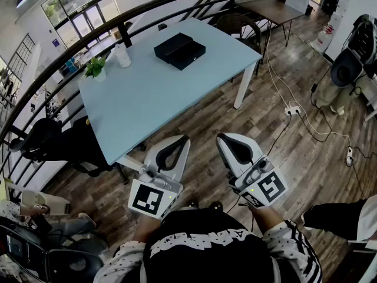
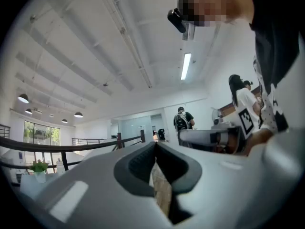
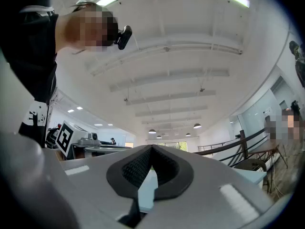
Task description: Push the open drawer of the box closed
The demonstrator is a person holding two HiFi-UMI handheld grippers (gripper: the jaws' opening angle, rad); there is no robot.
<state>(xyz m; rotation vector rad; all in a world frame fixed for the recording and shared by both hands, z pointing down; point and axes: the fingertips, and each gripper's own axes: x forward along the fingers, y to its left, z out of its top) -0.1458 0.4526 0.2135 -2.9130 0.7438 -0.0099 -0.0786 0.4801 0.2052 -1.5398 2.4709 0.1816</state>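
Head view is showing left tool (image 1: 185, 139) and right tool (image 1: 220, 138) closed, empty. Pushing the box (image 1: 179, 50), upper centre, is needing a square, level approach.

box (image 1: 179, 50) | drawer: too small to tell | chair (image 1: 237, 23): partly behind table (image 1: 147, 93)
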